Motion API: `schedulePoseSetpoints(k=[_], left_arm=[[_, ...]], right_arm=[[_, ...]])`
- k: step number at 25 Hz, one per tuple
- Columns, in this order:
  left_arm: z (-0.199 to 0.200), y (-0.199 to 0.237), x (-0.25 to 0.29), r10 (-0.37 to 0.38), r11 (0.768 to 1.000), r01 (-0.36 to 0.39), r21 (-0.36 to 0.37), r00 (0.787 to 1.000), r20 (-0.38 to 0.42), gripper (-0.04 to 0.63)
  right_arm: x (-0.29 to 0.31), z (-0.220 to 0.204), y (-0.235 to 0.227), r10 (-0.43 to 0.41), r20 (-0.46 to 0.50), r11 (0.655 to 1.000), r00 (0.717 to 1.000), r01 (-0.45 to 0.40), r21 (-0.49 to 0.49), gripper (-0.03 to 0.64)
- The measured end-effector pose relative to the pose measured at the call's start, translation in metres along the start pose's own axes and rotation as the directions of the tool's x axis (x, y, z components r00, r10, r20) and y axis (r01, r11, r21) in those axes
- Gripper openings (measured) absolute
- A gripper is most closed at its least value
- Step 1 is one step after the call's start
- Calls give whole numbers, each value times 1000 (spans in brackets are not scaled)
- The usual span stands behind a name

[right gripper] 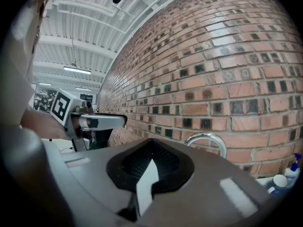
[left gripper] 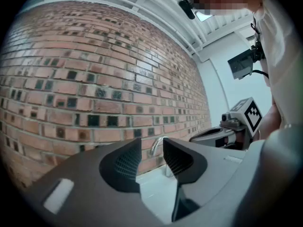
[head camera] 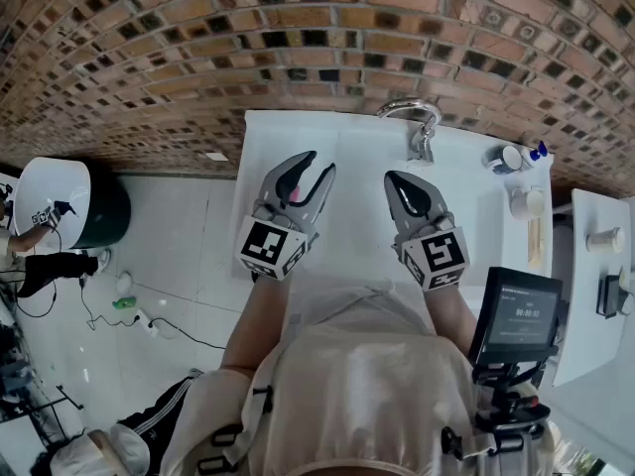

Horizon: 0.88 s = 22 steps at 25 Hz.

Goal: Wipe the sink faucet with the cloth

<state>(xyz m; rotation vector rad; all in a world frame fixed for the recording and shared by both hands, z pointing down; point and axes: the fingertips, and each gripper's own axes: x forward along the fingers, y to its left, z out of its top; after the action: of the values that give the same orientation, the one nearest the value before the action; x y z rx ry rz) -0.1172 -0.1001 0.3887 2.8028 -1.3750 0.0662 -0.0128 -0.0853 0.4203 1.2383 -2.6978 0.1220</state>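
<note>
Both above a white sink, left gripper fingers spread and empty, right gripper fingers pressed together, faucet ahead

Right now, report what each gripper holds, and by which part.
Nothing is held. The fingers of the left gripper stand apart, only the distant faucet showing between them; those of the right gripper are shut on nothing. No cloth is in view.
</note>
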Motion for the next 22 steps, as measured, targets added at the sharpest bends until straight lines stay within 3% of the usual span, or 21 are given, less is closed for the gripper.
schedulePoseSetpoints(k=[5, 12, 14, 18, 22], left_arm=[[-31, 48, -27, 112, 993, -115, -36, 991, -71, 198], [-103, 72, -64, 170, 970, -203, -133, 959, -226, 212], [-132, 75, -73, 170, 962, -223, -155, 940, -296, 224], [-196, 77, -87, 143, 948, -253, -194, 881, -450, 256], [-246, 88, -88, 128, 937, -278, -210, 836, -534, 261]], right_arm=[[25, -13, 21, 43, -34, 999, 998, -43, 18, -9], [53, -43, 50, 118, -103, 992, 988, -113, 61, -9], [60, -56, 57, 135, -125, 989, 983, -126, 82, -9], [68, -88, 63, 146, -172, 983, 974, -124, 132, -9], [74, -120, 57, 117, -217, 984, 969, -84, 159, -9]])
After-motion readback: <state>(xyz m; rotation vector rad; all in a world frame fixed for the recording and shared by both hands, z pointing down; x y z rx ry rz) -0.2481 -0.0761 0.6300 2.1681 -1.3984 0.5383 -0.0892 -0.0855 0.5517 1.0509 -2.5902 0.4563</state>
